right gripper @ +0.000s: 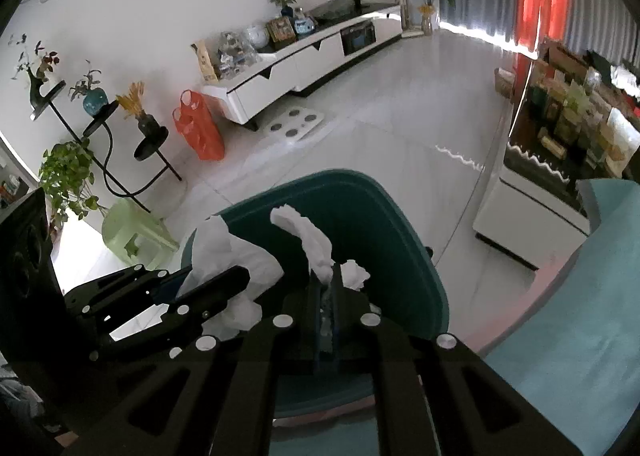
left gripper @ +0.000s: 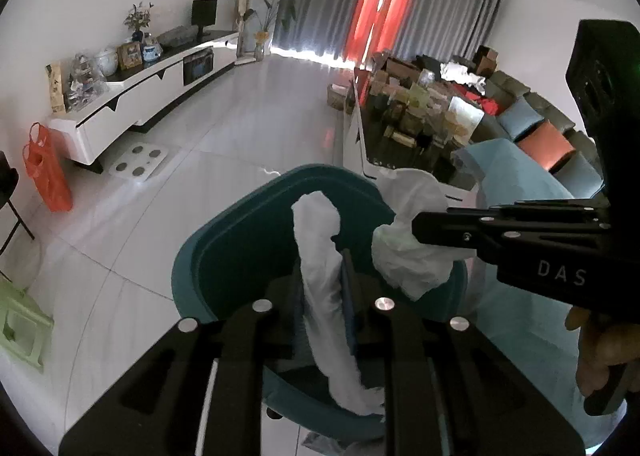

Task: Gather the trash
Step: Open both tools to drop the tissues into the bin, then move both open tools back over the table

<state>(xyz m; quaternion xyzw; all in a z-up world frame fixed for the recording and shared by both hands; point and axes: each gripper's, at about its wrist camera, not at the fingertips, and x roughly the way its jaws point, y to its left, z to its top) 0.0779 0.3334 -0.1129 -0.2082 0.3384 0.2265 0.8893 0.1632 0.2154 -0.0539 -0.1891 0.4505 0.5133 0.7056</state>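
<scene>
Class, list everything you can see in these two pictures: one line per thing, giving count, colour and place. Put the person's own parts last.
Bin: one, teal, on floor below both tools.
Tissue: two, white, one clamped in each tool above bin; second.
Plastic bag: one, orange, beside cabinet.
TV cabinet: one, white, along wall.
Stool: one, pale green, on floor.
Curtains: grey.
Left tool: black, shut on tissue.
Right tool: black, shut on tissue.
Hand: one, holding right tool.
</scene>
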